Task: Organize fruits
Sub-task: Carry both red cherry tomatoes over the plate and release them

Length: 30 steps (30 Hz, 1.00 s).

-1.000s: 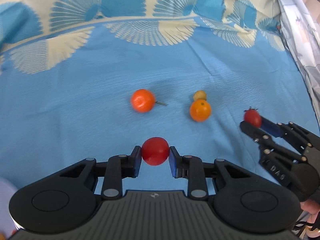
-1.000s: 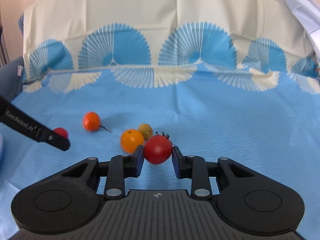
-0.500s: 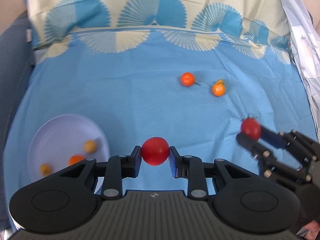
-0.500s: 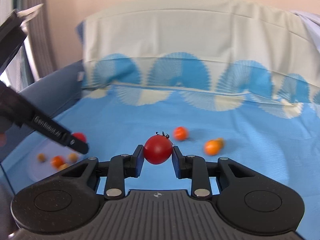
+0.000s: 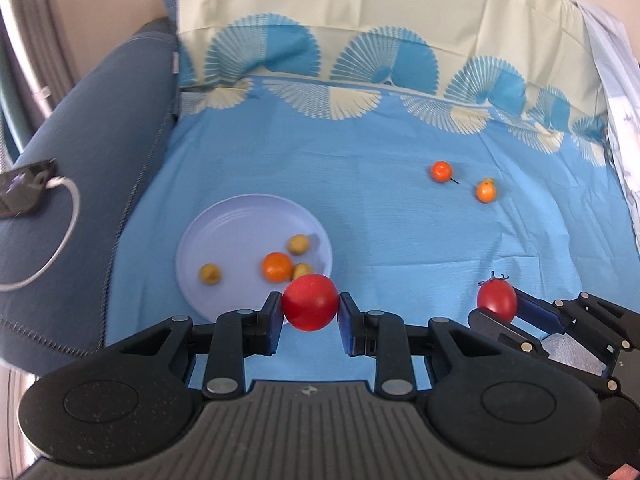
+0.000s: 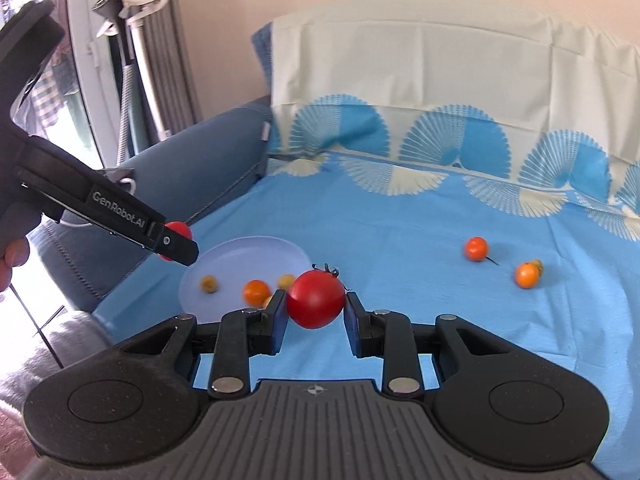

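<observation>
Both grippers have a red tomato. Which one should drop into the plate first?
Left. The left gripper holds its tomato right at the plate rim; the right gripper sits farther to the side.

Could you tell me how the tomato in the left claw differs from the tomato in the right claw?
The tomato in the left claw shows a smooth, bare top, while the tomato in the right claw carries a dark, curled stem cap. The left claw holds its tomato close to the plate; the right claw holds its tomato farther to the right. Both are red, round and gripped between the fingers.
</observation>
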Tool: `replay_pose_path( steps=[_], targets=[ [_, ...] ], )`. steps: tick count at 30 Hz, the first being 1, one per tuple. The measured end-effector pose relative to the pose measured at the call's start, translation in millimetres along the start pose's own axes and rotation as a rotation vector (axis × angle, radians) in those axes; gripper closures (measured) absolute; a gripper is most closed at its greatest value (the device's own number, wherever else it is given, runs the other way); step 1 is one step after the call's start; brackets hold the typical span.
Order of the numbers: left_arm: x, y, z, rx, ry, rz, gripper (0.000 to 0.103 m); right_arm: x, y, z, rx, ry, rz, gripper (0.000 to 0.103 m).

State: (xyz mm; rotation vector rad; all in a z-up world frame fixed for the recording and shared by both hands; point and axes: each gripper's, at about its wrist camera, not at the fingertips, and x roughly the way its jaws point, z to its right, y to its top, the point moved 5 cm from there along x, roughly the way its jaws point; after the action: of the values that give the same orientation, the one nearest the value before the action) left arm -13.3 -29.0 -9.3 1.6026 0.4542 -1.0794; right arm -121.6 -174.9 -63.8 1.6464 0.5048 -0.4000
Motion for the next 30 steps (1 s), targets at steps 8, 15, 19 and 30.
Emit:
replay_pose_path(
  steps=[8, 15, 19, 30],
  targets=[
    [-11, -16, -35, -0.068, 0.009, 0.011, 0.071, -1, 1, -34, -0.036, 0.01, -0.018, 0.072],
    [-10, -22, -56, -0.107, 0.017, 0.014, 0.071, 5, 5, -51, -0.074, 0.019, -0.031, 0.072],
    [-1, -20, -64, -0.13, 0.027, 0.005, 0.071, 13, 6, -56, -0.081, 0.012, -0.042, 0.072],
    [47, 4, -93, -0.259, 0.007, 0.012, 0.071, 72, 14, -56, -0.049, -0.04, -0.173, 0.072]
  ],
)
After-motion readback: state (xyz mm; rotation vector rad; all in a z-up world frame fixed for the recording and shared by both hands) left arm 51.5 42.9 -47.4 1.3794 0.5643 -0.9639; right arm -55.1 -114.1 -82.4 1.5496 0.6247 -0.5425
